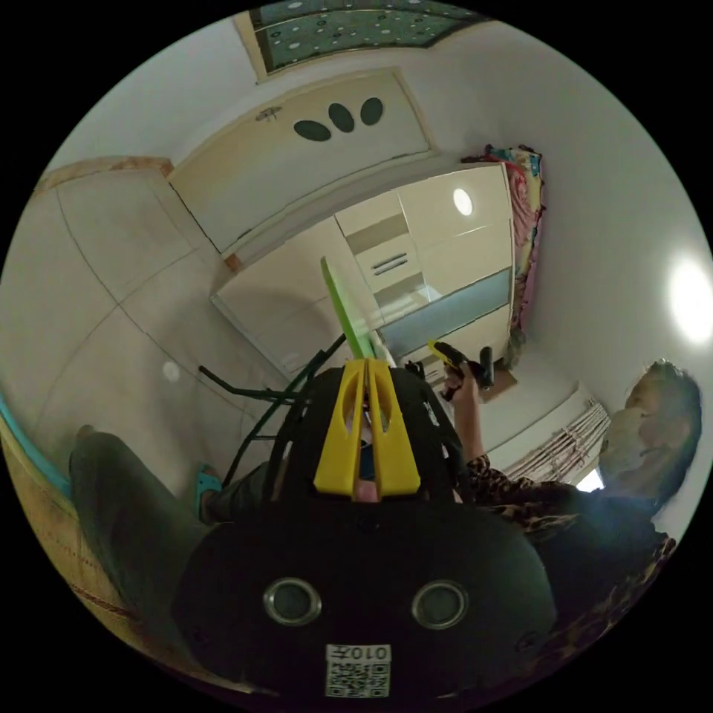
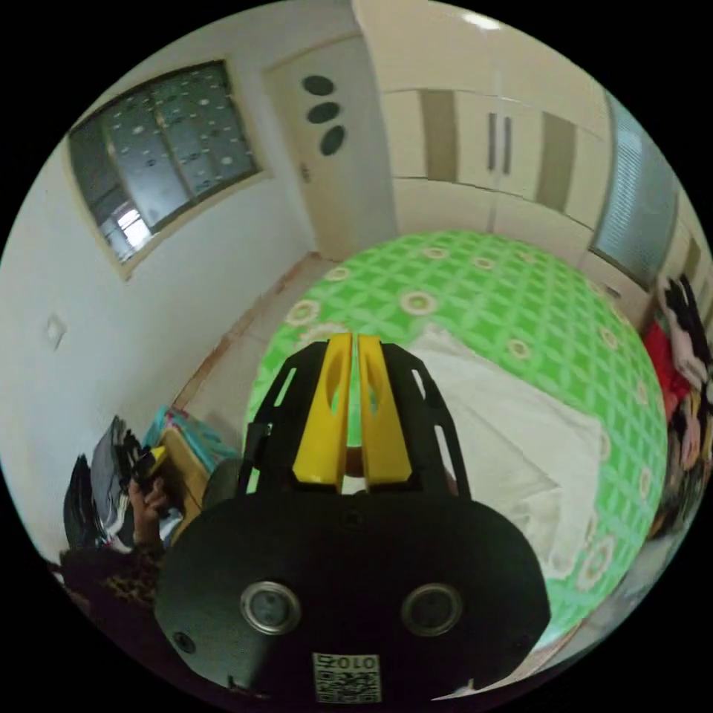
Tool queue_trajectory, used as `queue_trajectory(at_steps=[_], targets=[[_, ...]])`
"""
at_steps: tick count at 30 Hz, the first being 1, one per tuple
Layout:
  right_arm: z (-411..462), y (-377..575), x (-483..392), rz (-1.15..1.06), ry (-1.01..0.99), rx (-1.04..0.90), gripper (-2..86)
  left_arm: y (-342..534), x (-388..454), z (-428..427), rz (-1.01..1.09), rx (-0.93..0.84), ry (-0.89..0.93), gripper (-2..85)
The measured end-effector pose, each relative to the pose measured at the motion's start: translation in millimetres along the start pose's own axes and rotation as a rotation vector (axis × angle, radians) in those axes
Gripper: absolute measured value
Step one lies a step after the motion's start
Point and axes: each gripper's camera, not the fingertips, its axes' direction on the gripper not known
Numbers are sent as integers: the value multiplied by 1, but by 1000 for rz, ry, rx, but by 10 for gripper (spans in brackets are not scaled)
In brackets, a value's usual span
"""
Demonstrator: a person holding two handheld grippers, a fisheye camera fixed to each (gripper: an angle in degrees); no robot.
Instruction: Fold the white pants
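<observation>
My left hand-held gripper (image 1: 368, 365) is pressed together on nothing, raised toward the door (image 1: 297, 163) and wardrobe (image 1: 423, 260). My right hand-held gripper (image 2: 354, 342), likewise closed and empty, hovers above the green worktop (image 2: 520, 297), where the white pants (image 2: 520, 445) lie at right, apparently partly folded; I judge folds remain.

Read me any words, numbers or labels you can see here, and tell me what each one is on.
Left sticker, on the body of the left hand-held gripper: code pattern plus a few characters, too small and warped to read.
Right sticker, on the right hand-held gripper: the same, unreadable.
No other writing visible.
</observation>
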Motion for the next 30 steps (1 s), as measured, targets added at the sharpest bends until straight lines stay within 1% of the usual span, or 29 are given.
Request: queue_trajectory(at_steps=[1,3,5,7,9,10,12,14,16,19,21,23,26,28,30], targets=[[4,6,-30,-77,-27,12,35,-4,5,-4,14,5,-13,0],[1,20,-65,-138,6,40,35,-22,27,-5,67,10,-24,0],[-13,51,-86,-184,103,86,37,-38,45,9,116,-13,15,2],[-27,81,-82,-156,165,121,41,-55,63,34,161,-63,58,3],[-38,113,-64,-103,222,119,50,-74,85,79,197,-151,112,6],[-42,135,-50,-80,251,87,61,-78,89,92,204,-176,131,6],[-47,165,-28,-43,259,19,86,-90,109,145,206,-281,223,8],[-50,200,-21,-56,212,-58,103,-95,124,183,216,-346,264,8],[-48,219,-42,-116,241,-77,107,-97,136,219,207,-398,272,7],[-27,230,-97,-246,376,-105,107,-98,143,267,168,-450,270,3],[-9,231,-127,-304,457,-125,104,-97,140,294,99,-478,277,1],[10,231,-159,-346,533,-126,103,-97,138,305,62,-490,262,0],[25,231,-184,-366,564,-125,109,-104,132,311,-2,-505,232,-1],[34,231,-190,-366,577,-165,111,-109,133,305,-4,-477,252,-1],[37,231,-188,-324,572,-181,110,-114,133,301,-9,-472,213,-1]])
